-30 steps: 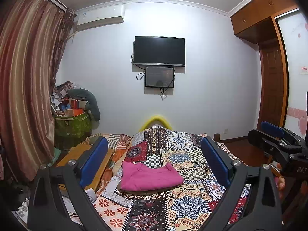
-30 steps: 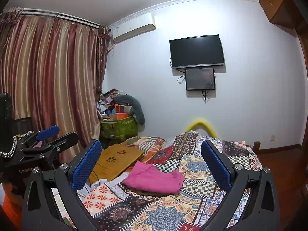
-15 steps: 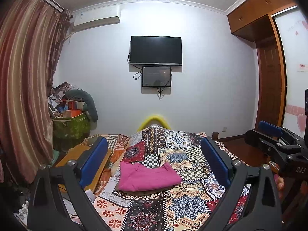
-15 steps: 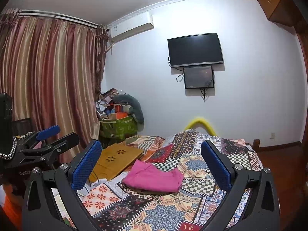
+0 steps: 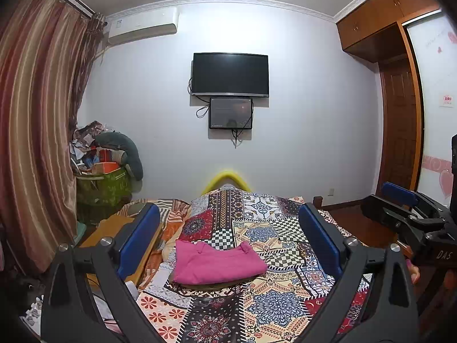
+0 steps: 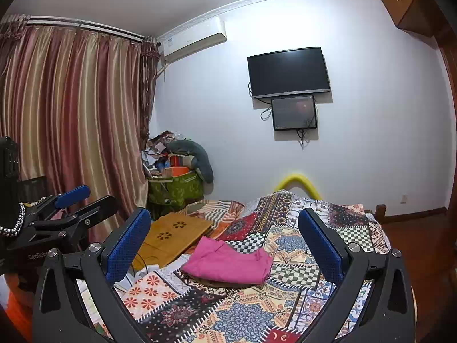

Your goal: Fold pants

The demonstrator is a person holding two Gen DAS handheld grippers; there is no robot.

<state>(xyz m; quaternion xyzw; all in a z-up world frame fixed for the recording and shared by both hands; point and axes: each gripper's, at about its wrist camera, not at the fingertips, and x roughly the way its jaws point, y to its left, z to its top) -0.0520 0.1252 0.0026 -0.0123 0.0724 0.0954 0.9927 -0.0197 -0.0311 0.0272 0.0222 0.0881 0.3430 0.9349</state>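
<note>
Patchwork quilt [image 5: 274, 260] covering the bed, wooden lap desk [image 6: 174, 237] lying at its left edge, partly on the quilt. Beyond the far edge: yellow curved piece [image 5: 227, 178] poking up. On the far wall: black TV [image 5: 230, 74], smaller screen [image 5: 230, 113] just beneath, AC unit [image 5: 142, 27] high left. Striped curtain [image 6: 74, 114] on left wall. Green bin [image 6: 175, 190] heaped with clutter in the corner. Wooden cabinet [image 5: 380, 14] upper right.
</note>
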